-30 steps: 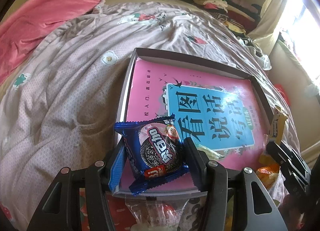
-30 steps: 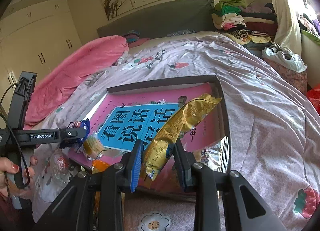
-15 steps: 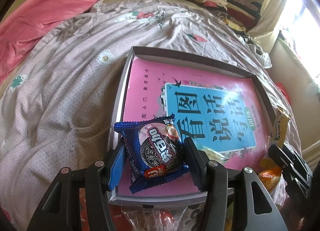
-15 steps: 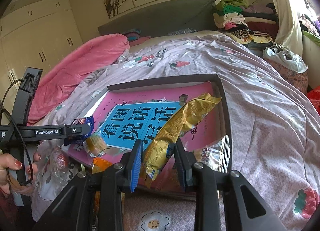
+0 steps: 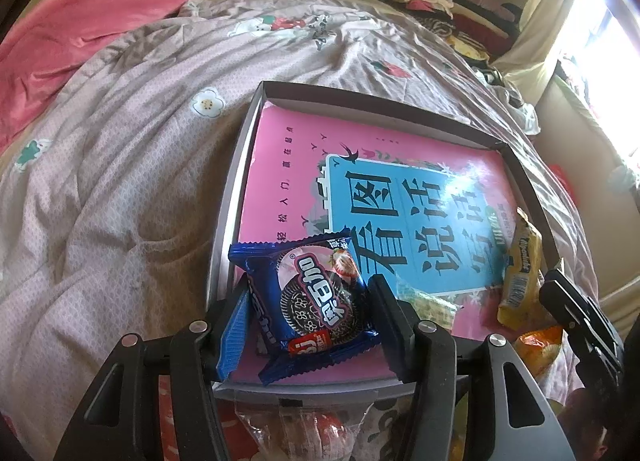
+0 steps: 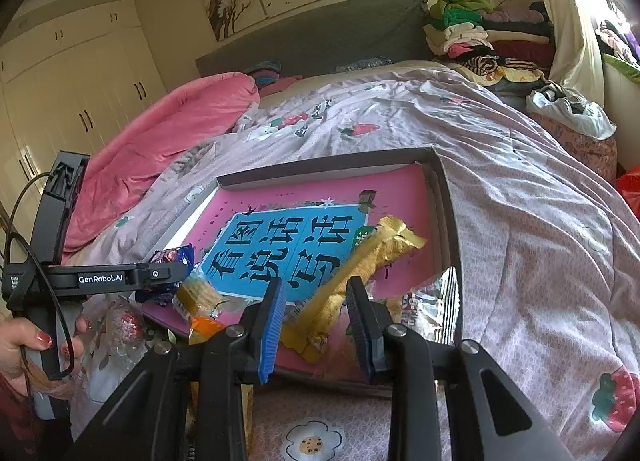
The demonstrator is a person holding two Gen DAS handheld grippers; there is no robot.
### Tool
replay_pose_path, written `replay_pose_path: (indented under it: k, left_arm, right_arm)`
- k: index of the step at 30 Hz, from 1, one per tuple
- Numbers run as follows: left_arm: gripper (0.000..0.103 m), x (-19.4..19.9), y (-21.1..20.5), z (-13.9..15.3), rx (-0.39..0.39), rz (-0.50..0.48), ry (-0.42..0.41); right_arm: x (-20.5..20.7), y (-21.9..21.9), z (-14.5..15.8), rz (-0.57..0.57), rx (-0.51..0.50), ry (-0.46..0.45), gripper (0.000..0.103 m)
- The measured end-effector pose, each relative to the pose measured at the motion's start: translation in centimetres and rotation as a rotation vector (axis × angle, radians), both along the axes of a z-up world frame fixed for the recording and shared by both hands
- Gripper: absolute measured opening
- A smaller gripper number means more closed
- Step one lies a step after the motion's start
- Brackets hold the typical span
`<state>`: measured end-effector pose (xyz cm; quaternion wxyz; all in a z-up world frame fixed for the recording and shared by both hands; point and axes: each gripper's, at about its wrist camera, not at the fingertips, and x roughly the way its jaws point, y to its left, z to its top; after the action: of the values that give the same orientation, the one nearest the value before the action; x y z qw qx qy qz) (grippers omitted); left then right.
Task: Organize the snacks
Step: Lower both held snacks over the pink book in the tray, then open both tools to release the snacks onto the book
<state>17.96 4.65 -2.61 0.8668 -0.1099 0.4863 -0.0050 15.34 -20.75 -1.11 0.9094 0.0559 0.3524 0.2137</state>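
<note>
A shallow grey box [image 5: 360, 95] lies on the bed with a pink and blue book [image 5: 420, 213] flat inside it. My left gripper [image 5: 310, 301] is shut on a blue cookie packet [image 5: 316, 301], held over the box's near left corner. From the right wrist, the left gripper [image 6: 160, 273] shows at the left with the blue cookie packet [image 6: 172, 257] in it. My right gripper [image 6: 316, 301] is shut on a long gold snack packet [image 6: 372, 253], tilted up over the box's near right part. The gold snack packet [image 5: 520, 273] and right gripper [image 5: 560, 293] also show from the left wrist.
A small cracker packet [image 6: 198, 295], an orange packet [image 6: 204, 327] and a silver packet [image 6: 432, 301] lie at the box's near edge. A clear bag of red sweets [image 5: 300, 429] sits before it. A pink duvet [image 5: 80, 21] and piled clothes [image 6: 480, 33] border the flowered quilt [image 5: 120, 181].
</note>
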Motion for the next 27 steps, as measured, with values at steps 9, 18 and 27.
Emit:
replay_pose_path:
  k: [9,18,27]
  left_arm:
    - [0.06,-0.2,0.1,-0.1,-0.015,0.006,0.004]
    - [0.061,-0.4,0.1,0.2,-0.019,0.007,-0.007]
    - [0.066,-0.9,0.7,1.3,-0.023,0.019,-0.035]
  right_arm:
    - [-0.2,-0.1,0.3,0.003,0.008,-0.016,0.032]
    - [-0.6,-0.2,0.5,0.002,0.012,-0.021,0.035]
    - [-0.7,-0.3,0.5,0.0,0.013,-0.026,0.041]
